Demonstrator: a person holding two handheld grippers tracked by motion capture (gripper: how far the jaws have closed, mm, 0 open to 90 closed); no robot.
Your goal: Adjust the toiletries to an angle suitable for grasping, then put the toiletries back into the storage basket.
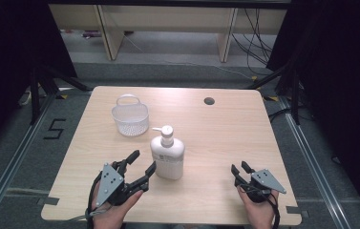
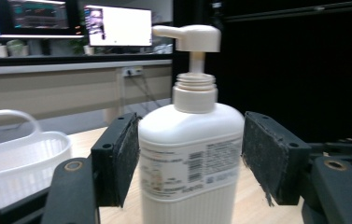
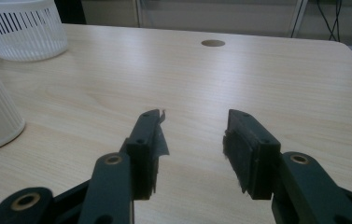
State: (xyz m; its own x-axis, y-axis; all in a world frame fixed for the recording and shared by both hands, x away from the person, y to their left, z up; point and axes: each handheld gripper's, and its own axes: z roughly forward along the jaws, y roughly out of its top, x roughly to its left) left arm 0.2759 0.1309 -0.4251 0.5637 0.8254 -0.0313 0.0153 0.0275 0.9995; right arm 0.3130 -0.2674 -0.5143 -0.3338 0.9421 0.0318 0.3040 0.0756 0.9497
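Near the middle of the bench (image 1: 225, 138) stands a white pump bottle (image 1: 167, 156), upright, its nozzle pointing toward the person's left. Beyond it and to that same side, near but apart, sits a white basket (image 1: 130, 116) with a hoop handle.

The left gripper (image 1: 142, 168) has its fingers (image 2: 117, 158) spread wide on either side of the bottle's body, level with the label; the far pad stands clear of the plastic, the near one is so close I cannot tell whether it brushes it. Nothing is gripped. The right gripper (image 1: 239, 170) rests low on the bench with its fingers parted over bare wood, holding nothing.

If a grasp is meant, my judgement is that the left hand should keep the pads square to the flat shoulders, below the neck, and squeeze evenly so the tall bottle does not tip or twist.

Room is generous: bare wood lies between bottle and right gripper, and on toward the round cable hole (image 1: 209, 101). The near edge runs close under both hands, so any slide should go away from it.
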